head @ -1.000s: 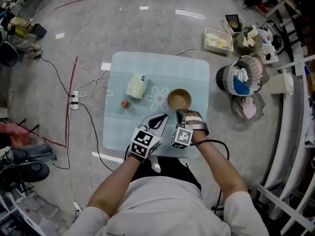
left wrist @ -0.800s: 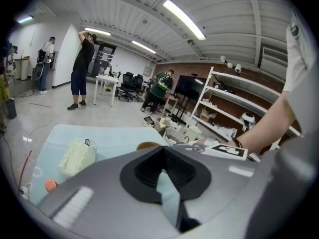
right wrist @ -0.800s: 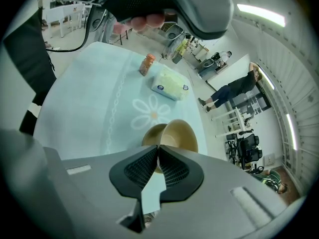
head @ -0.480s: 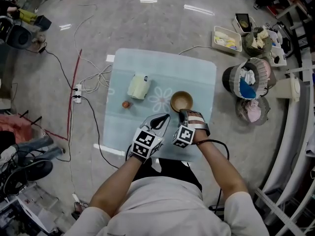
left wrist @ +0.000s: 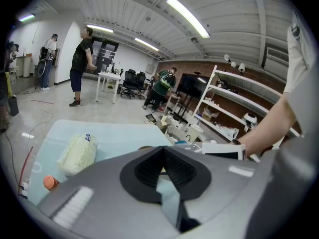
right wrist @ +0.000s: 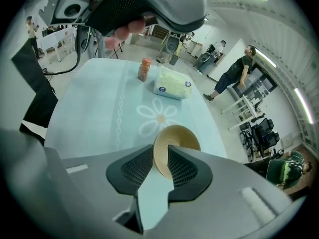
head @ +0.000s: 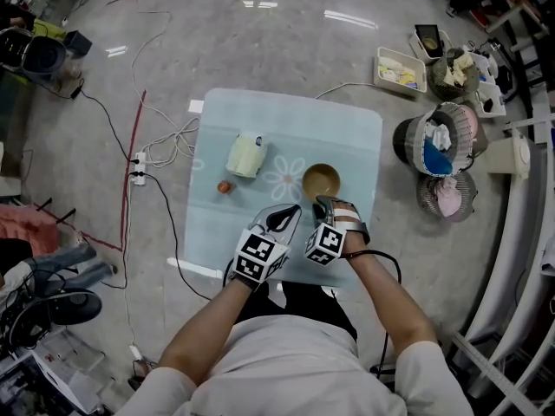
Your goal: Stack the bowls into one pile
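Observation:
A tan bowl (head: 322, 181) sits right of centre on the pale blue table cloth (head: 347, 128). My right gripper (head: 323, 204) reaches it from the near side, and in the right gripper view the bowl's (right wrist: 180, 138) near rim stands between the two pads, so the right gripper (right wrist: 160, 156) is shut on it. Whether other bowls are nested inside I cannot tell. My left gripper (head: 290, 209) hovers just left of the right one, near the table's front. In the left gripper view the left gripper (left wrist: 163, 151) is shut, with nothing held.
A cream packet (head: 245, 156) and a small orange bottle (head: 224, 186) lie on the cloth's left half. On the floor are baskets (head: 429, 137) to the right, a white tray (head: 401, 69) at the back right, and cables with a power strip (head: 136, 165) to the left.
Both grippers and the bowl keep almost the same places on the table. Only the head view has shifted slightly.

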### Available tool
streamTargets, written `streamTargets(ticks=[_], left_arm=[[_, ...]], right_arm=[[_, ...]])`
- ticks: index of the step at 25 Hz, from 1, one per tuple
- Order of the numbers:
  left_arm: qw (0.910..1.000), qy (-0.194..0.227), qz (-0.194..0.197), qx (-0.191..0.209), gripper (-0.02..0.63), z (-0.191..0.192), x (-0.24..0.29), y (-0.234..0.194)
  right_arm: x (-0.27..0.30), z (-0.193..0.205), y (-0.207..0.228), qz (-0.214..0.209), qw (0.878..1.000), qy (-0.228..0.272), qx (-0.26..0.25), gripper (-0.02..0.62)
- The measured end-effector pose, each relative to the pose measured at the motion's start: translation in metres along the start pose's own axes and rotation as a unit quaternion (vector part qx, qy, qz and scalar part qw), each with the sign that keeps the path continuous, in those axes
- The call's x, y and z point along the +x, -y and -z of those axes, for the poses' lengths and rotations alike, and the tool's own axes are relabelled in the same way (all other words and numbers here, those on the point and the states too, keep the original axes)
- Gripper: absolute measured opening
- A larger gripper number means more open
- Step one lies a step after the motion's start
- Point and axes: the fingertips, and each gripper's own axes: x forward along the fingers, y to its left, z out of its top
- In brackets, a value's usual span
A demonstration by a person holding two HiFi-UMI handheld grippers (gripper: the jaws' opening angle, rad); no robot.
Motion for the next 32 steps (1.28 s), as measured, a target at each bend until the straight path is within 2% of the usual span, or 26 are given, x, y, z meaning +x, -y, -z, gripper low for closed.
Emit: streamTargets(ticks=[5, 9, 13, 18, 21, 32], left_arm=[[1.0, 0.002, 0.005, 0.003, 0.006, 0.001, -0.008, 0.006], [0.9999, 0.006, 0.011, 0.011, 0.006, -0.003, -0.02, 0.011], [0.9997, 0.013, 0.017, 0.014, 0.006, -0.008, -0.037, 0.018], [0.9993, 0.018, 0.025, 0.022, 0.006, -0.013, -0.063, 0.024], [0.9989, 0.029, 0.026, 0.026, 0.006, -0.025, -0.079, 0.028], [0.9952, 0.06, 0.055, 0.053, 0.006, -0.064, -0.135, 0.061]], right_arm=[[-0.021, -0.011, 0.002, 0.023, 0.999, 0.015, 0.033, 0.075], [-0.045, -0.023, 0.01, 0.046, 0.994, 0.029, 0.092, 0.072], [-0.073, -0.035, 0.016, 0.067, 0.984, 0.049, 0.159, 0.067], [-0.108, -0.055, 0.017, 0.087, 0.961, 0.086, 0.248, 0.026], [-0.132, -0.071, 0.019, 0.092, 0.945, 0.113, 0.293, 0.021], [-0.238, -0.112, 0.043, 0.139, 0.886, 0.204, 0.392, 0.011]])
